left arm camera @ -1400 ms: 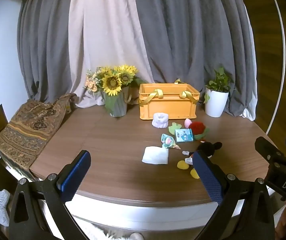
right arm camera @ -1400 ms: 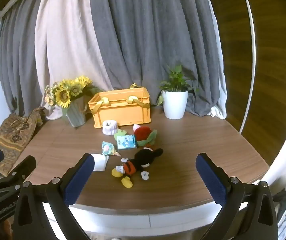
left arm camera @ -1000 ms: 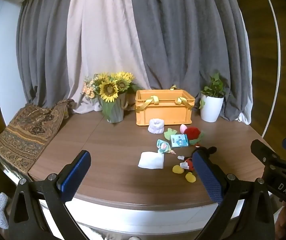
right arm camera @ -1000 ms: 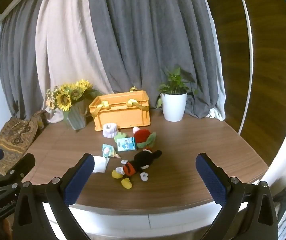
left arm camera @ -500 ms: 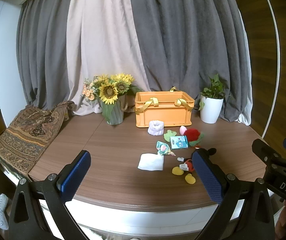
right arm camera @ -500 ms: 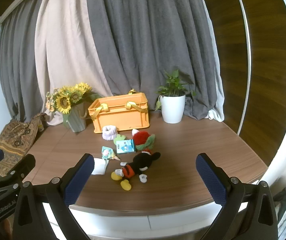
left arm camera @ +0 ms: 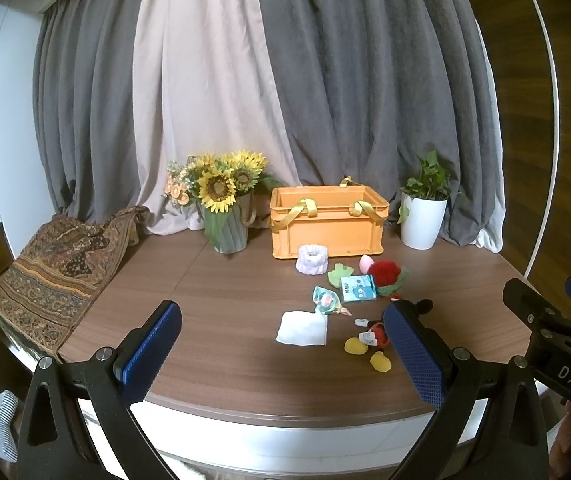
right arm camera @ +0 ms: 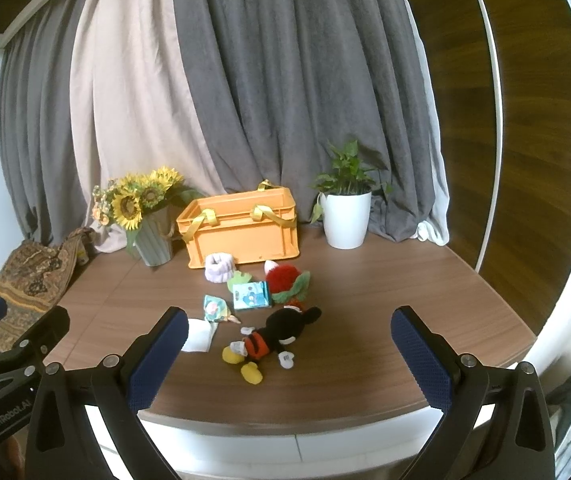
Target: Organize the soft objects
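Observation:
Soft things lie mid-table in front of an orange crate (left arm camera: 327,224) (right arm camera: 241,232): a Mickey plush (right arm camera: 273,336) (left arm camera: 369,338), a red and green plush (right arm camera: 287,282) (left arm camera: 385,276), a lilac scrunchie (left arm camera: 312,258) (right arm camera: 218,267), a blue packet (left arm camera: 358,288) (right arm camera: 251,295), a small patterned pouch (left arm camera: 325,300) (right arm camera: 215,308), a white cloth (left arm camera: 301,328) (right arm camera: 197,334). My left gripper (left arm camera: 281,344) and right gripper (right arm camera: 285,350) are open and empty, held back at the table's near edge.
A sunflower vase (left arm camera: 225,216) stands left of the crate, a white plant pot (left arm camera: 421,220) right of it. A patterned cloth (left arm camera: 53,272) drapes the table's left end. Grey and beige curtains hang behind. The round table edge (right arm camera: 297,426) runs just ahead of the fingers.
Both grippers have drawn back and lifted slightly, so the table and objects look a little farther off. Nothing on the table has moved.

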`<state>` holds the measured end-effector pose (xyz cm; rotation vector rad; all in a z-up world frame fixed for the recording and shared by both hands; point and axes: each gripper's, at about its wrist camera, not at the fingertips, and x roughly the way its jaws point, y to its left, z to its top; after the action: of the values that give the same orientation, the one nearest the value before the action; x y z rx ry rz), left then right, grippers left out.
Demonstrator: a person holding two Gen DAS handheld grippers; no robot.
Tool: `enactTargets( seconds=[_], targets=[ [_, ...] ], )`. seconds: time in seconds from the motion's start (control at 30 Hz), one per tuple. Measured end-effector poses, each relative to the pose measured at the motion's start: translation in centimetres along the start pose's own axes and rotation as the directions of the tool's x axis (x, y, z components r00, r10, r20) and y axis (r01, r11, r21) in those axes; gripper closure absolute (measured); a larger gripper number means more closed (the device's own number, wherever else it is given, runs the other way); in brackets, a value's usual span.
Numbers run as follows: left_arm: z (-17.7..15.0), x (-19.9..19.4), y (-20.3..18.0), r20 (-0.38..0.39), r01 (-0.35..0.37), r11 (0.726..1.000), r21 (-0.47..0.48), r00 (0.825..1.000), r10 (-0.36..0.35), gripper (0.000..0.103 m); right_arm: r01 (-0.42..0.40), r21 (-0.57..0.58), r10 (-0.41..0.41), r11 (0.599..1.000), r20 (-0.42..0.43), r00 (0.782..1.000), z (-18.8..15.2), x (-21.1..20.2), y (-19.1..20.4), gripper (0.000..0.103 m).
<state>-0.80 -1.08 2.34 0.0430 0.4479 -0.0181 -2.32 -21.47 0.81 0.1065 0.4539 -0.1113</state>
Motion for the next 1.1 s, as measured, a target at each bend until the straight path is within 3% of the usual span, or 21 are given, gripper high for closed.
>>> enactTargets(
  seconds=[1.1],
  targets=[
    [-0.3,0.1,-0.1,0.003,0.003,1.0,-0.004,1.0,-0.003,0.0,-0.007,0.007,0.007,1.0,0.006,1.0,0.8,0.8,-0.2,0.0]
  ],
)
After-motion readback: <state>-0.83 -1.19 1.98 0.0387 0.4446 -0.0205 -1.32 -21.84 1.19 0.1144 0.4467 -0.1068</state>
